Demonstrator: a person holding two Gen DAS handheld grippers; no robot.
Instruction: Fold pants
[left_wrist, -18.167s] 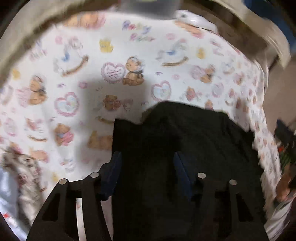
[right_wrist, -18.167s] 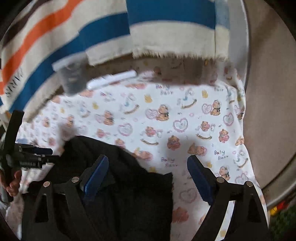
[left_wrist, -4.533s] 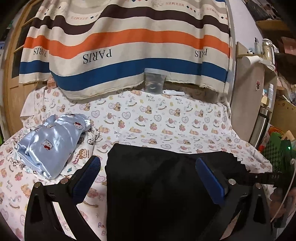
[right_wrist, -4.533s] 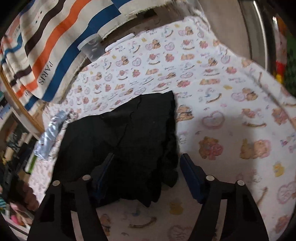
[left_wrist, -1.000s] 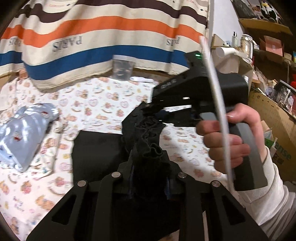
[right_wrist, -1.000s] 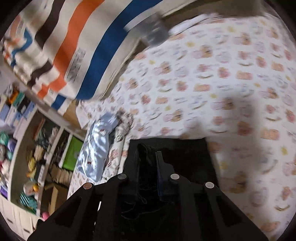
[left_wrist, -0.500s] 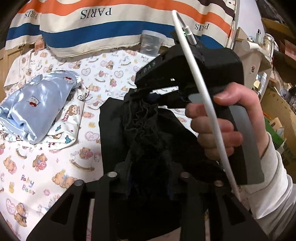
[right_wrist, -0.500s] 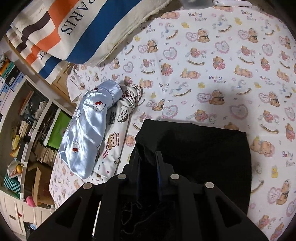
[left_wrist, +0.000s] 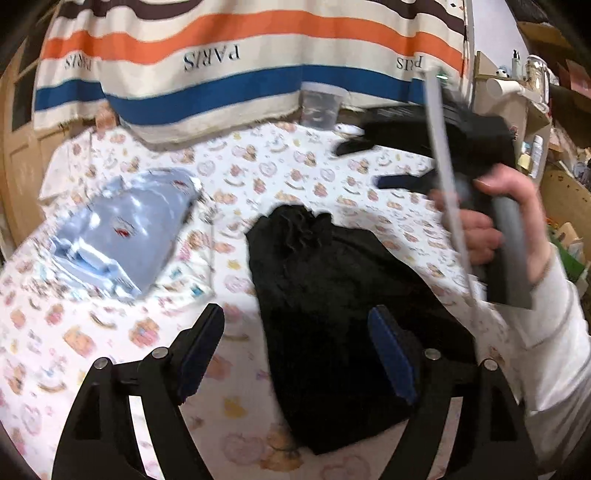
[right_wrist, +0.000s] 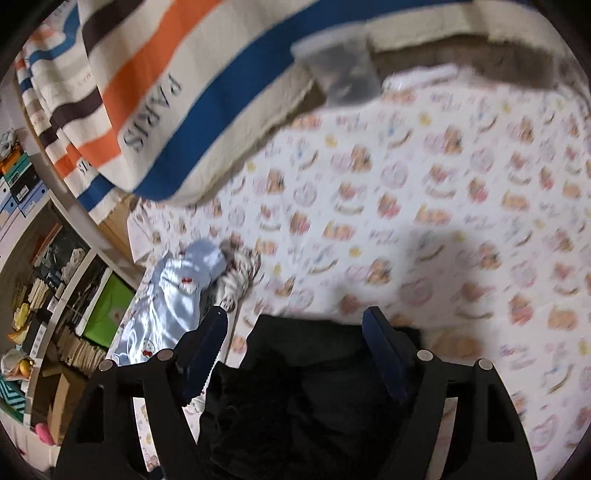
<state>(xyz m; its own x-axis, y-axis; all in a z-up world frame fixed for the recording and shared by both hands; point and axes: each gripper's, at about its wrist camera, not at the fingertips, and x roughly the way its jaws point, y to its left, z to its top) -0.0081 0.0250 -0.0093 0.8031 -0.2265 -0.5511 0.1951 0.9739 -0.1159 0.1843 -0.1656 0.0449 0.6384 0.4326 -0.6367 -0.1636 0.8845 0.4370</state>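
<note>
As both tongs swing open and tilt downward, the folded black pants (left_wrist: 332, 295) lie released on the bear-print bed sheet (left_wrist: 110, 332). The left tongs (left_wrist: 295, 347) hover over the pants' near edge; the right tongs (right_wrist: 295, 350), gripped by a hand (left_wrist: 491, 221) in the blurred frame, apparently hold nothing.

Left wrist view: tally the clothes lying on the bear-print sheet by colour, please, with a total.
Black: 1, the folded pants.
Light blue: 1, a satin garment lying to the left of the pants.
Total: 2 on the bear-print sheet.
</note>
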